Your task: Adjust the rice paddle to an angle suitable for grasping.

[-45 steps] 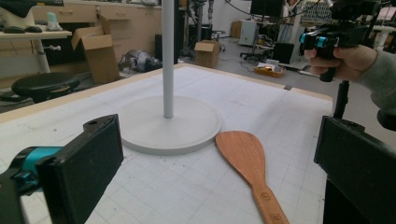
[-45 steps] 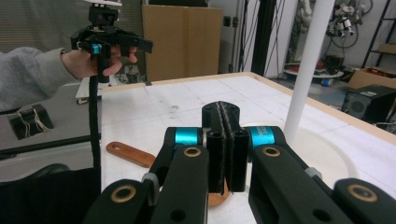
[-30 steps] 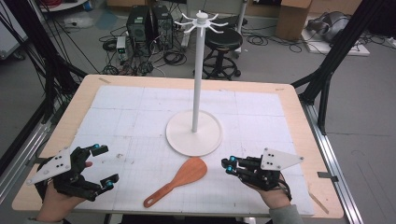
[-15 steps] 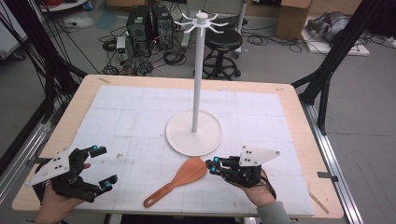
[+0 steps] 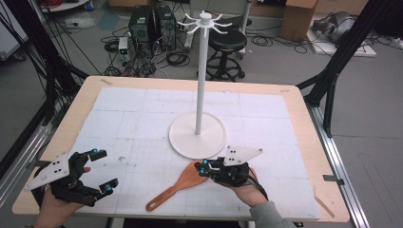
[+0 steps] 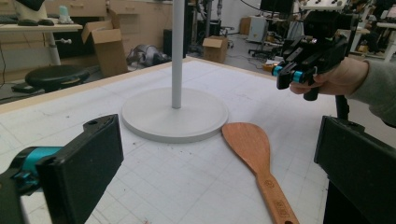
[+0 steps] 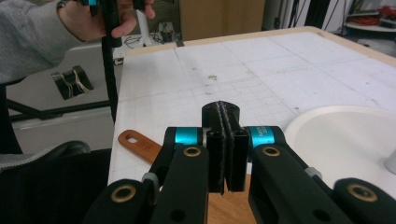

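A wooden spatula [image 5: 173, 190] lies flat on the white mat near the front edge, blade toward the white stand's round base [image 5: 214, 137]. My right gripper [image 5: 205, 166] hovers just above the blade, jaws pressed together with nothing between them [image 7: 224, 112]. The spatula's handle [image 7: 140, 142] shows past its left side. My left gripper [image 5: 104, 170] stands open at the front left, low over the mat. In the left gripper view [image 6: 219, 140] the spatula [image 6: 254, 149] lies ahead between the two jaws, with the right gripper [image 6: 292, 74] held above it.
The stand's thin white pole [image 5: 202, 71] rises from the base in mid-table and ends in a ring of hooks [image 5: 205, 19]. The base [image 6: 175, 114] touches or nearly touches the spatula's blade. Beyond the table are a stool, computers and cables.
My right gripper has moved left from the front right of the table to just over the spatula's blade. The left gripper has barely moved.
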The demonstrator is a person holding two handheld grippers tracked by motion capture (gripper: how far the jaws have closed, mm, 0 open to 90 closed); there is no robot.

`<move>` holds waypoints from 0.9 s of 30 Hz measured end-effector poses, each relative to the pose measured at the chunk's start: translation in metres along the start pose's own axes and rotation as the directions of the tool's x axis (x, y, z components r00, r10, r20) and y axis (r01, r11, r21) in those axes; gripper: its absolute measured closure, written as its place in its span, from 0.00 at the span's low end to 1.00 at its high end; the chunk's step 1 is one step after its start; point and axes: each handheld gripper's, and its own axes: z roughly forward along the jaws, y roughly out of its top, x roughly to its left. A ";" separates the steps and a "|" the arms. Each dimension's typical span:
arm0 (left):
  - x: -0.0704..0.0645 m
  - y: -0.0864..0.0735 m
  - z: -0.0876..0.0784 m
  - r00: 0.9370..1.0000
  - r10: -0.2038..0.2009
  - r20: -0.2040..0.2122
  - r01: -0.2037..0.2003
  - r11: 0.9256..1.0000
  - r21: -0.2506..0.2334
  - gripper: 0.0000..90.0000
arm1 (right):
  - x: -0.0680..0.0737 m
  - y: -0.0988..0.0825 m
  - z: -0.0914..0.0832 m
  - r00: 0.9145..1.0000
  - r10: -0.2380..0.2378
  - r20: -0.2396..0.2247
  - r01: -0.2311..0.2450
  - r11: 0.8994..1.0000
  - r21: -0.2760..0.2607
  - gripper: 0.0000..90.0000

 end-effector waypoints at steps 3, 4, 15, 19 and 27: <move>0.000 0.000 -0.001 1.000 0.000 -0.004 0.000 1.000 -0.001 0.02 | 0.000 0.000 0.007 1.000 -0.004 -0.009 0.004 1.000 0.020 0.99; 0.000 0.000 -0.001 1.000 0.000 -0.005 0.000 1.000 -0.002 0.02 | 0.000 0.000 0.010 1.000 0.000 -0.011 0.000 1.000 0.028 0.99; 0.001 -0.001 -0.001 1.000 -0.002 -0.007 0.002 1.000 0.003 0.02 | -0.003 -0.001 0.036 1.000 0.008 -0.030 -0.005 0.995 0.095 0.99; 0.001 -0.002 -0.002 1.000 -0.002 -0.008 0.002 1.000 0.003 0.02 | -0.004 -0.001 0.045 0.999 0.007 -0.036 -0.002 0.994 0.113 0.99; 0.001 -0.002 -0.002 1.000 -0.004 -0.010 0.004 1.000 0.005 0.02 | -0.007 -0.004 0.061 0.999 0.017 -0.042 -0.010 0.988 0.152 0.99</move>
